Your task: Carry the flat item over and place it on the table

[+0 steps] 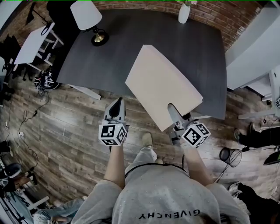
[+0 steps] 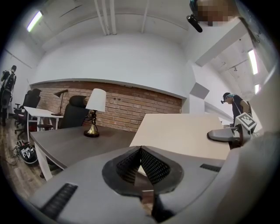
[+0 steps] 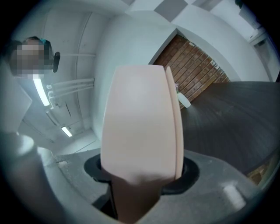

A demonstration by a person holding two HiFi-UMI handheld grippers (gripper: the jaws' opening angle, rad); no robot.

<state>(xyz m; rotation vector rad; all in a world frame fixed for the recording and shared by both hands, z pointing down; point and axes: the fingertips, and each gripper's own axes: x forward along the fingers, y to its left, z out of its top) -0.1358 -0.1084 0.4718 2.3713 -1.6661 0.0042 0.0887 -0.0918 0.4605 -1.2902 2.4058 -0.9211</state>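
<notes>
A flat beige board (image 1: 162, 85) hangs tilted over the front edge of the dark table (image 1: 131, 39). My right gripper (image 1: 174, 113) is shut on the board's near corner. In the right gripper view the board (image 3: 140, 122) rises from between the jaws and hides most of the table (image 3: 232, 118). My left gripper (image 1: 116, 106) is to the board's left, apart from it, shut and holding nothing. In the left gripper view its jaws (image 2: 140, 151) meet at the tip, and the board (image 2: 183, 131) lies ahead to the right.
A lamp with a white shade (image 1: 89, 19) stands at the table's far left, and a white vase (image 1: 184, 13) at its far edge. A white desk (image 1: 35, 43) is to the left. A wire bin (image 1: 230, 154) and a person's legs are at the right.
</notes>
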